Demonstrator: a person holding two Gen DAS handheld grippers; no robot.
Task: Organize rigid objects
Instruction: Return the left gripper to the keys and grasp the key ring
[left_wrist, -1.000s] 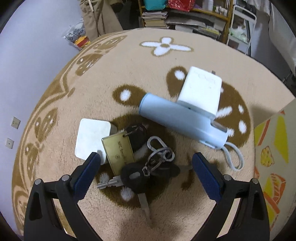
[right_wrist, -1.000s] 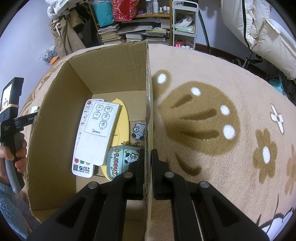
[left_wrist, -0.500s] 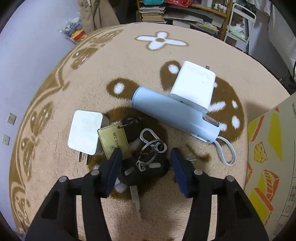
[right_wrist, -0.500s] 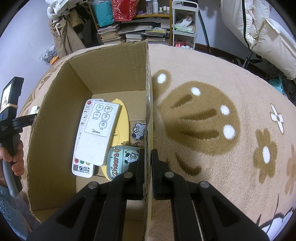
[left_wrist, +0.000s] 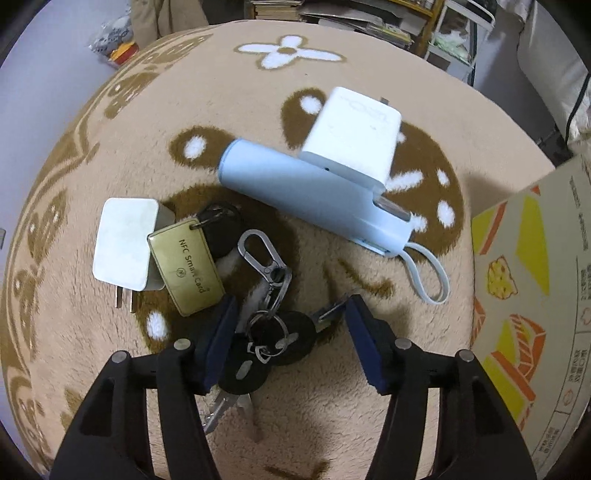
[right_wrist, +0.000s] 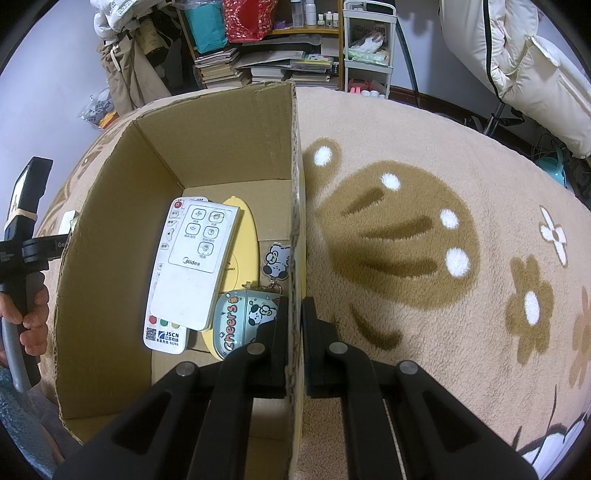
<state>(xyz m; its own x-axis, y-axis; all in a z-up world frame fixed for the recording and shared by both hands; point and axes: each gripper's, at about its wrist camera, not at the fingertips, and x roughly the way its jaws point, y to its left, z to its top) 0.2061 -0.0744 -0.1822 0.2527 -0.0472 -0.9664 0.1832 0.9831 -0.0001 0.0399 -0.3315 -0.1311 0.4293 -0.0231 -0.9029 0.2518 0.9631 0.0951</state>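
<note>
Our left claw (left_wrist: 288, 332) stood spread astride the key bunch (left_wrist: 266, 343) on the carpet (left_wrist: 332, 413), a pad touching each side; we judged it best to squeeze the black key heads squarely, clear of the NFC card (left_wrist: 186, 269) beyond. Only the right view showed our right claw (right_wrist: 294, 332) pinching the cardboard box (right_wrist: 294, 184) wall, the remote (right_wrist: 192, 266) inside.

Left gripper (left_wrist: 291, 339): black arms, 2 blue-padded fingers (left_wrist: 364, 343), silver rivets behind them; right gripper (right_wrist: 294, 347) all black.
</note>
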